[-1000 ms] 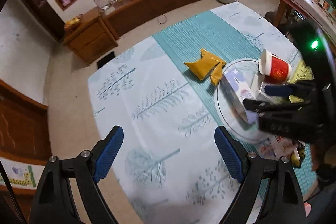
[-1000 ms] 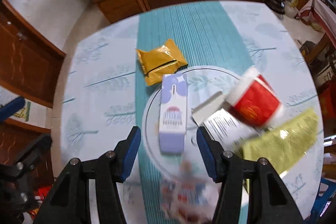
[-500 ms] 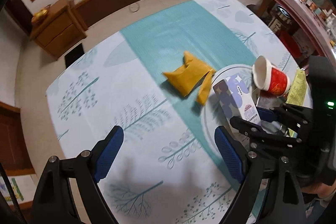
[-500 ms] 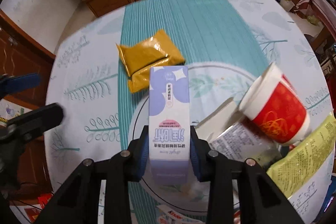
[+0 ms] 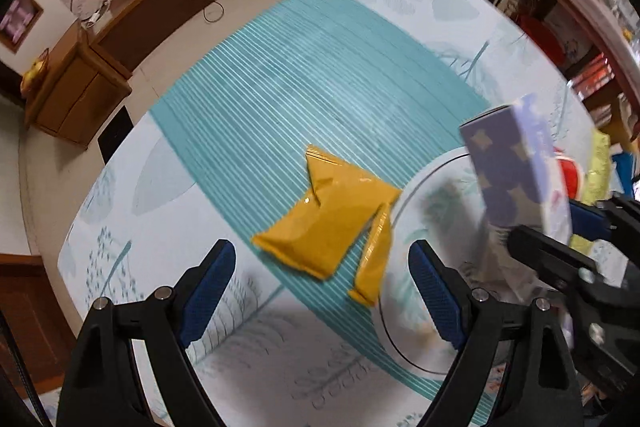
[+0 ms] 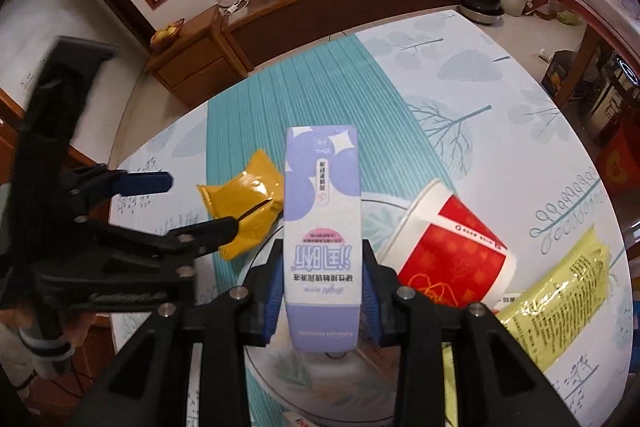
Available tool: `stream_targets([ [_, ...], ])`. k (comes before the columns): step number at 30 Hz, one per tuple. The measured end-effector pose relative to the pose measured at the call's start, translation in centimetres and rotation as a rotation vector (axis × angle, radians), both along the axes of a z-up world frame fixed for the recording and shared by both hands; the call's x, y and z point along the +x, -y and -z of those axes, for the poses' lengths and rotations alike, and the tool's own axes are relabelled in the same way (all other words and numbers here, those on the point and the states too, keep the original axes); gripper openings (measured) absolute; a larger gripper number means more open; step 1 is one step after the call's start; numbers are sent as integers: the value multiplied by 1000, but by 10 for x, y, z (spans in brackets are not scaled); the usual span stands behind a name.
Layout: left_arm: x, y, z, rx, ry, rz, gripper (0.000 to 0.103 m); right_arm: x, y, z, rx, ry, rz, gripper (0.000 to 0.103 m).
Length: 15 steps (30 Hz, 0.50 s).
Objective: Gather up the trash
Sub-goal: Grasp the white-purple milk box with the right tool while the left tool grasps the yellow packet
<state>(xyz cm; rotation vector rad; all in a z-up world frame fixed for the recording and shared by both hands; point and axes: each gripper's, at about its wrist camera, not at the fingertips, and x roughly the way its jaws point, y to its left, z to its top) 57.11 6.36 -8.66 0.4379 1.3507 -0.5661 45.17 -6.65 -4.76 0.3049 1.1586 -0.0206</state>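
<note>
- Two tools in play on my feeds. My right tool (image 6: 322,301) is clamped on the purple-and-white carton (image 6: 322,227), pads pressed on both its sides, carton lifted off the round glass plate (image 6: 280,379).
- My left tool (image 5: 322,301) is spread wide with nothing in it, hanging right above the yellow snack packet (image 5: 328,223) on the teal stripe of the worktop (image 5: 248,115), next to the plate.
- Red paper cup (image 6: 448,251) lies tipped on its side by the carton, rim towards the plate.
- Yellow-green wrapper (image 6: 560,299) sits on the worktop to the right of the cup.
</note>
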Motion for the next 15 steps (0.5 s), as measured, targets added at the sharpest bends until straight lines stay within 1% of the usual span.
stream_targets([
  [4, 6, 11, 20, 32, -47, 38, 87, 2, -1, 1, 16, 7, 12, 34],
  [7, 8, 16, 30, 53, -52, 44, 87, 0, -2, 2, 19, 6, 10, 34],
  [8, 9, 17, 32, 55, -53, 43, 82, -1, -2, 2, 19, 4, 8, 34],
  [9, 10, 18, 34, 58, -57, 40, 70, -1, -2, 3, 19, 1, 8, 34],
  [10, 11, 17, 35, 50, -68, 28, 68, -2, -1, 3, 19, -1, 7, 34],
  [11, 12, 14, 34, 35, -75, 12, 60, -4, -1, 3, 20, -3, 6, 34],
  [12, 13, 13, 33, 30, -71, 2, 51, -5, -1, 4, 19, -5, 5, 34],
  [13, 12, 12, 31, 24, -63, -3, 45, -6, -1, 4, 19, -7, 4, 34],
  [15, 9, 9, 29, 27, -56, -17, 41, -8, 0, 5, 26, -12, 3, 34],
])
